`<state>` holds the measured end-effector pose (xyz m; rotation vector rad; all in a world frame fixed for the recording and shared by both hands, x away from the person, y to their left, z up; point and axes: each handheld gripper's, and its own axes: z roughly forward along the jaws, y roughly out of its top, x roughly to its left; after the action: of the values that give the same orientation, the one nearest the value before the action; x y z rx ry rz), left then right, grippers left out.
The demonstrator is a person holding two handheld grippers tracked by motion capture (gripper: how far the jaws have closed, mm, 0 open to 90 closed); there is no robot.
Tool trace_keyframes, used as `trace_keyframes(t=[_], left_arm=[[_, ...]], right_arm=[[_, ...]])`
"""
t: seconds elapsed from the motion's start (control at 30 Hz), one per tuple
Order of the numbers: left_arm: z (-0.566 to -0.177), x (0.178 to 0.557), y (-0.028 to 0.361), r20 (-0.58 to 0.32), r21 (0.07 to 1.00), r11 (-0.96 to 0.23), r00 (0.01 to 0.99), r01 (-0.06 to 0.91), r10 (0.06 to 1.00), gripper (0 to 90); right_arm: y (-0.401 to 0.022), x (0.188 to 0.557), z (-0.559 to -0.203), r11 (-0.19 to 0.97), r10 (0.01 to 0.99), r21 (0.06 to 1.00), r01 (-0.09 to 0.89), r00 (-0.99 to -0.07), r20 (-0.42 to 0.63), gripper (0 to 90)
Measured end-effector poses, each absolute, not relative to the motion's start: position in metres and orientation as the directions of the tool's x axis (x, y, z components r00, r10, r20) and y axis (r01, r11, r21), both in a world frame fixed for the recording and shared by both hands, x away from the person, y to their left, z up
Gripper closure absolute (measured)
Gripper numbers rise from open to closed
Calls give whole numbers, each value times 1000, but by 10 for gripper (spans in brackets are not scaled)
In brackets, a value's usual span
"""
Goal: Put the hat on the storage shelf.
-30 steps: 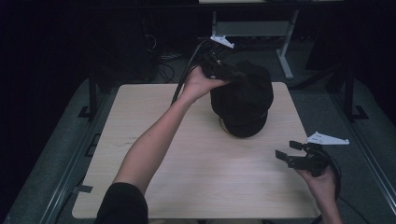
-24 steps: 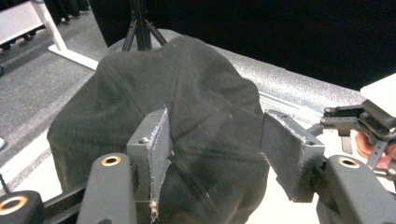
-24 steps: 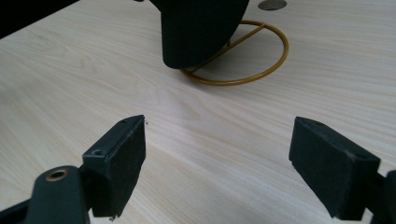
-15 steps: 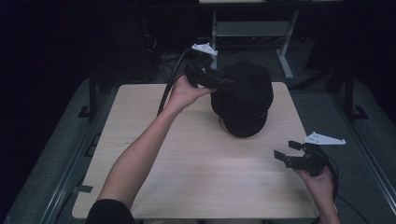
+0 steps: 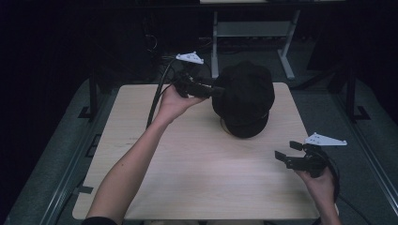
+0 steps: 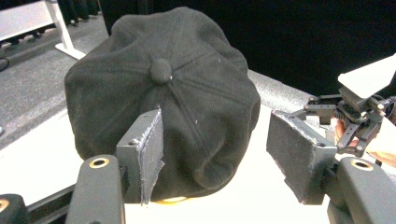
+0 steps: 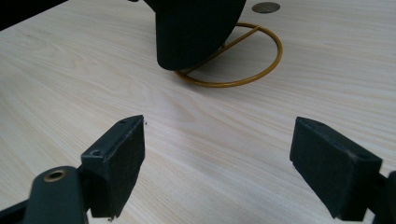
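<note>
A pale wood-grain table (image 5: 197, 178) stands in a dark room on grey floor, with a grey metal frame (image 5: 253, 33) beyond its far edge. Dark rails run along both sides of the table.

The landmark is a black cap (image 5: 245, 96) with a button on its crown, sitting toward the far side of the table, right of centre. In the right gripper view the cap (image 7: 196, 28) rests on a gold wire stand (image 7: 233, 60) whose ring base lies flat on the wood; a small round grey disc (image 7: 266, 7) sits in the table just beyond the ring.

The left gripper (image 5: 217, 90), held in the left hand (image 5: 173, 101), is at the cap's left side, raised off the table. In its own view its jaws stand wide apart with nothing between them; the near pad overlaps the cap (image 6: 161, 93), though whether it touches the fabric cannot be told. Its cable (image 5: 157, 93) arcs back off the far-left edge.

The right gripper (image 5: 281, 152) is well apart from the cap, near the table's right edge on the person's side, held in the right hand (image 5: 321, 180). Its jaws are also wide apart and empty, with bare wood between them and the cap ahead.
</note>
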<state>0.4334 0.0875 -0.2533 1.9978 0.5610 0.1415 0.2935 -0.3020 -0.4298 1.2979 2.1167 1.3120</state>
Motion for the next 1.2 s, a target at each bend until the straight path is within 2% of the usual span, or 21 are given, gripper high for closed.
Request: trace_keyframes(t=[0.67, 1.2], left_arm=[[-270, 406, 126, -130, 860, -379, 865, 342, 485, 276], [-290, 388, 153, -137, 862, -363, 851, 355, 508, 269]], right_arm=[[-290, 295, -431, 191, 829, 828, 527, -538, 151, 176], [-287, 295, -432, 207, 828, 826, 524, -544, 137, 176]])
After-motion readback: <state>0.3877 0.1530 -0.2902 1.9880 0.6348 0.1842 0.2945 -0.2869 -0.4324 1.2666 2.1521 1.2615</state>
